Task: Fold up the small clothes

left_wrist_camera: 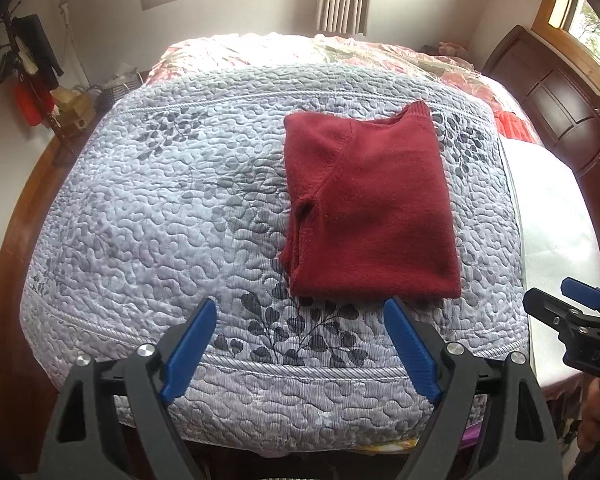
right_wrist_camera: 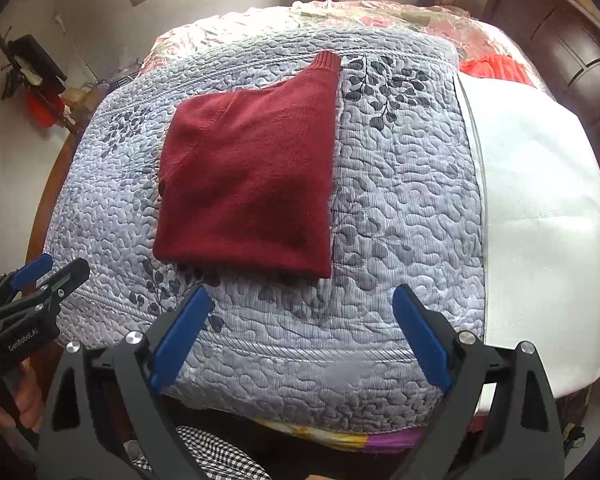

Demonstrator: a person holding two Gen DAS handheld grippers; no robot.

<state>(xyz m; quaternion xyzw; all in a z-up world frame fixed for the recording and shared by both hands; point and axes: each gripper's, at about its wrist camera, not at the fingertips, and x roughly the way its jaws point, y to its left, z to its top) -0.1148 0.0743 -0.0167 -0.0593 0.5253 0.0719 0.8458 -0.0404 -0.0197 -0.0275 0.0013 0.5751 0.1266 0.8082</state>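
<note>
A dark red knitted sweater (left_wrist_camera: 370,204) (right_wrist_camera: 248,184) lies folded into a rough rectangle on the grey-lilac quilted bedspread (left_wrist_camera: 160,208) (right_wrist_camera: 400,200), with one ribbed cuff (right_wrist_camera: 327,61) sticking out at its far corner. My left gripper (left_wrist_camera: 300,312) hovers open just short of the sweater's near edge, nothing between its blue pads (left_wrist_camera: 192,348). My right gripper (right_wrist_camera: 302,300) is open too, a little nearer than the sweater's near right corner, and holds nothing. Each gripper shows at the edge of the other's view: right gripper (left_wrist_camera: 568,300), left gripper (right_wrist_camera: 48,270).
A white sheet (right_wrist_camera: 540,216) covers the bed's right side beside the quilt. A floral pink cover (left_wrist_camera: 340,52) lies at the far end. A dark wooden headboard (left_wrist_camera: 560,112) stands at right, a wooden bed frame (left_wrist_camera: 24,216) at left, and clutter with hanging clothes (left_wrist_camera: 32,68) by the left wall.
</note>
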